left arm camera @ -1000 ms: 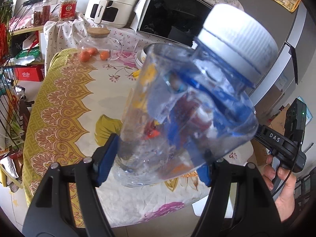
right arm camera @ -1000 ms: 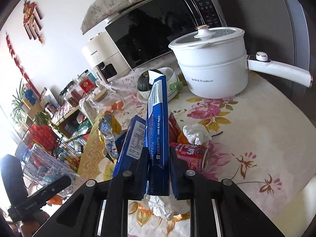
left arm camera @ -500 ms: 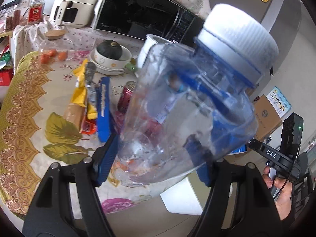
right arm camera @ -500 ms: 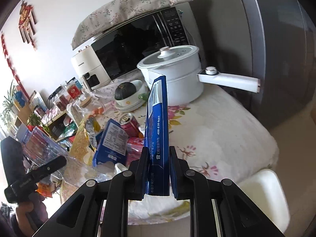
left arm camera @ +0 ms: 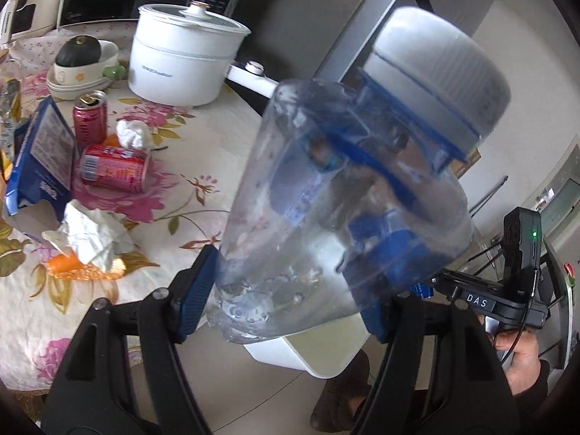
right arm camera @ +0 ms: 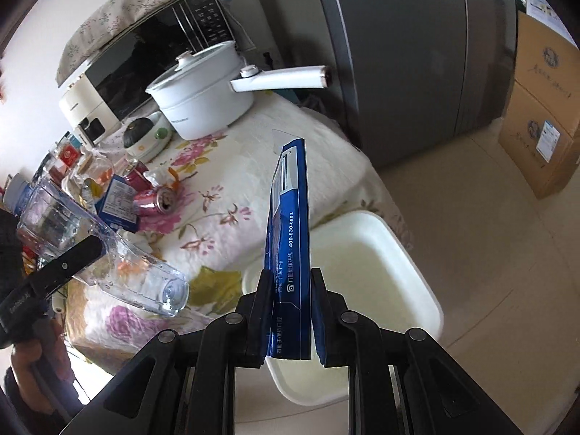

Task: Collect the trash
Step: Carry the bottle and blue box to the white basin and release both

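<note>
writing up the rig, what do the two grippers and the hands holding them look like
Both grippers are matte black, angular frames with round pivot bolts. The left gripper has blue ribbed pads; the right gripper has plain black ones. The right one's black handle is marked DAS, with a green LED and thin cables. Bare hand, dark sleeve.

Both views swung right off table; white bin (right arm camera: 409, 253) now under blue box (right arm camera: 290, 239); bottle (left arm camera: 344, 195) nearer bin.

Both wrist views close, above table edge, sharing white bin (right arm camera: 362, 253).
</note>
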